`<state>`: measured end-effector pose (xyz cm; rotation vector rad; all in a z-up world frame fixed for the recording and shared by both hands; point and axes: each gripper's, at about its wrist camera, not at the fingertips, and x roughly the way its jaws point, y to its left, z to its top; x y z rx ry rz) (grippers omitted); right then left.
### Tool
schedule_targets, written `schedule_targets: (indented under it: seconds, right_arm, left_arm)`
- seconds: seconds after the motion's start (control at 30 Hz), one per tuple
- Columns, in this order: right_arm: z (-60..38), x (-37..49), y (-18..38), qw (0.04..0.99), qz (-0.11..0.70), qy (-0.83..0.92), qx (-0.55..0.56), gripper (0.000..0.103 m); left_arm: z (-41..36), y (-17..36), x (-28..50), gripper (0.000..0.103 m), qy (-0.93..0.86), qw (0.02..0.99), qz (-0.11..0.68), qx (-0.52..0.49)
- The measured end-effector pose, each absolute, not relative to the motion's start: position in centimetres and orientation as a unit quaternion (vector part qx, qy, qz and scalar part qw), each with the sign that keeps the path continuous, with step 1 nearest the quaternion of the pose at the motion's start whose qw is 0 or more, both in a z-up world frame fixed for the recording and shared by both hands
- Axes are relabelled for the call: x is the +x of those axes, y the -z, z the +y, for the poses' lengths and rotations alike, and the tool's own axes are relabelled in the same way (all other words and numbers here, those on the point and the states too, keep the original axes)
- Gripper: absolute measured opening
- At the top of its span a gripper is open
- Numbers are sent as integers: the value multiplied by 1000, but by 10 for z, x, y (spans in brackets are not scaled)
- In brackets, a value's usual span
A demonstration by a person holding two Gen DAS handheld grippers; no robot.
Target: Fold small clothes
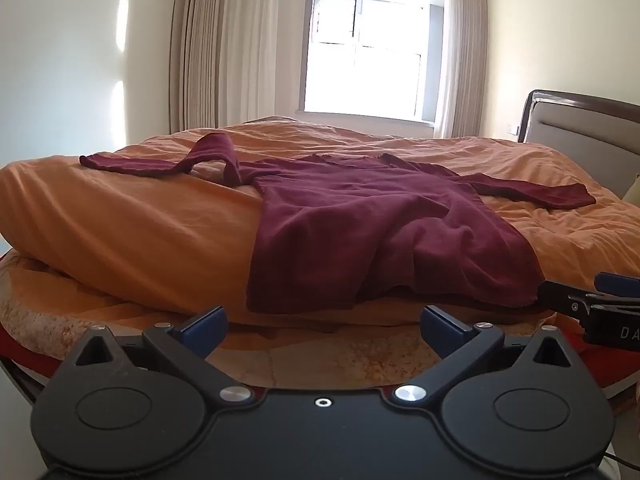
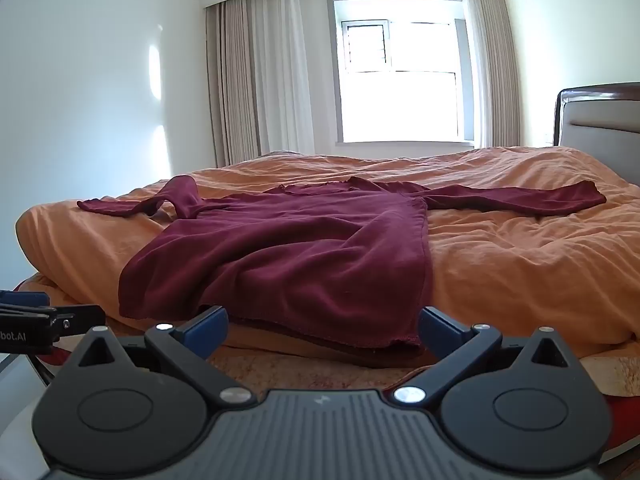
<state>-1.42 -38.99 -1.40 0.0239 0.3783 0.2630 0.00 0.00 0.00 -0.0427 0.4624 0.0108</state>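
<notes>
Legible text was sparse. In the left wrist view, the right gripper [image 1: 608, 304] at the right edge carried white letters "DA", cut off by the frame. In the right wrist view, the left gripper [image 2: 36, 316] at the left edge read "bot.AI", its start cropped.

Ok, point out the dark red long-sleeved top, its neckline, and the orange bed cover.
dark red long-sleeved top [image 2: 288, 256], right wrist view, chest panel.
neckline [image 2: 316, 189], right wrist view, collar edge.
orange bed cover [image 1: 132, 220], left wrist view, bare near-left slope.

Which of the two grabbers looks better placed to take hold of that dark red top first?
Probably the right. The right gripper is open with the maroon top's hem corner lying just ahead, between its fingers. The left gripper, also open, faces the hem's middle stretch from slightly further back.
</notes>
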Motion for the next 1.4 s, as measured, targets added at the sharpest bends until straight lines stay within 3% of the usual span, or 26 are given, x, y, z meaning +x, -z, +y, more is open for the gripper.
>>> schedule_targets:
  seconds: [1.4]
  right_arm:
    - [-389, -12, 15, 973, 191, -131, 13, 103]
  left_arm:
    - [0, 0, 0, 102, -5, 973, 229, -22]
